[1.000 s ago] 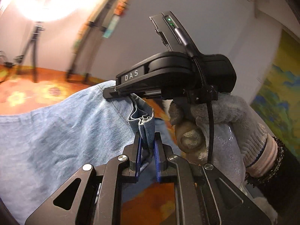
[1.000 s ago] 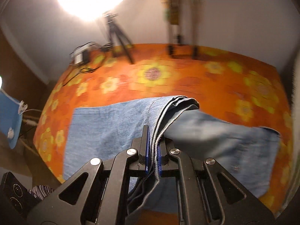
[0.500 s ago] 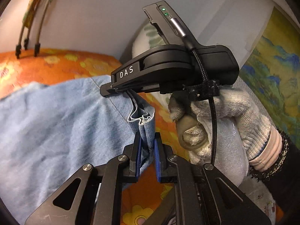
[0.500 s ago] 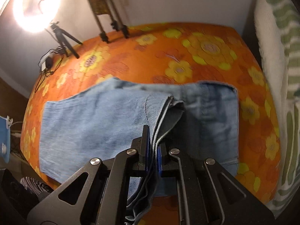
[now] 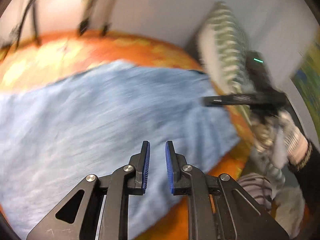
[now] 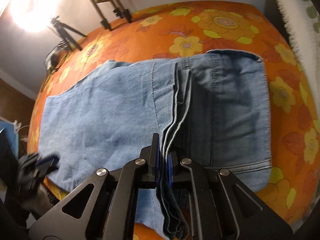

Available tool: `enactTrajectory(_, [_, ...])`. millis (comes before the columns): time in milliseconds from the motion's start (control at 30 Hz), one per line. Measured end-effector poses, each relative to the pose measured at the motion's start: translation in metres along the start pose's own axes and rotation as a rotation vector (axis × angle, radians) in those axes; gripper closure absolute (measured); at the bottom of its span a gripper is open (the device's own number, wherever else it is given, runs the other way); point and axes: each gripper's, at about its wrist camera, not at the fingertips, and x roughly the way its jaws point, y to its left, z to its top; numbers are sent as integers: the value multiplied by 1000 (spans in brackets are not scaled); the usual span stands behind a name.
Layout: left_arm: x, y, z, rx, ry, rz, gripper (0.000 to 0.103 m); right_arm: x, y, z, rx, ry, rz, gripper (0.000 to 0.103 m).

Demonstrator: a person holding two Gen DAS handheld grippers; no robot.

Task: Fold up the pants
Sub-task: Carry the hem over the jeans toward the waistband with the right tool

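Right wrist view: we see the pants (image 6: 124, 108) folded on the orange floral bedspread (image 6: 220, 24) — hems pinched in our right gripper (image 6: 163, 150); left gripper (image 5: 156, 160) gapes empty above them, tripod (image 6: 62, 32) beyond.

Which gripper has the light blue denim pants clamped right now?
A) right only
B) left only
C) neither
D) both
A: the right gripper has its jaws shut on the stacked hem edges of the light blue denim pants, while the left gripper has its jaws apart with nothing between them.
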Motion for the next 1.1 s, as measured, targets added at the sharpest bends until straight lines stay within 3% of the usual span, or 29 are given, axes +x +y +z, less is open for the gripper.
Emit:
enactTrajectory(67, [12,8,-1,-11,37,25,89,-4,1,1,-32,-2,36,93])
enactTrajectory(133, [18,5,-6,7,62,33,89,-10,-1,5,-29,-4,102,68])
enactTrajectory(167, [22,2,-8,15,71,36,89,-14,-3,9,-17,-22,137,50])
enactTrajectory(200, [21,3,-9,18,74,36,89,-17,-6,13,-7,-42,151,46])
enactTrajectory(467, [25,-1,-12,21,74,26,89,7,-31,51,126,-42,225,46])
enactTrajectory(533, [26,2,-11,18,74,21,89,14,-34,61,159,-48,253,46])
enactTrajectory(633, [25,5,-11,9,72,16,89,24,-38,71,217,-57,262,65])
enactTrajectory(700, [25,5,-11,10,72,15,89,26,-28,74,175,-59,221,83])
enactTrajectory(767, [25,6,-12,8,71,13,89,18,-11,71,92,-80,199,93])
enactTrajectory(833, [24,7,-12,4,70,12,89,1,8,65,-10,-151,146,94])
enactTrajectory(967, [23,8,-13,-5,67,12,89,-36,58,40,-357,-312,-3,96])
enactTrajectory(1033, [23,9,-12,-12,66,11,89,-27,56,42,-364,-280,-99,96])
enactTrajectory(1100, [23,9,-12,-15,66,11,89,-18,46,47,-338,-261,-139,96])
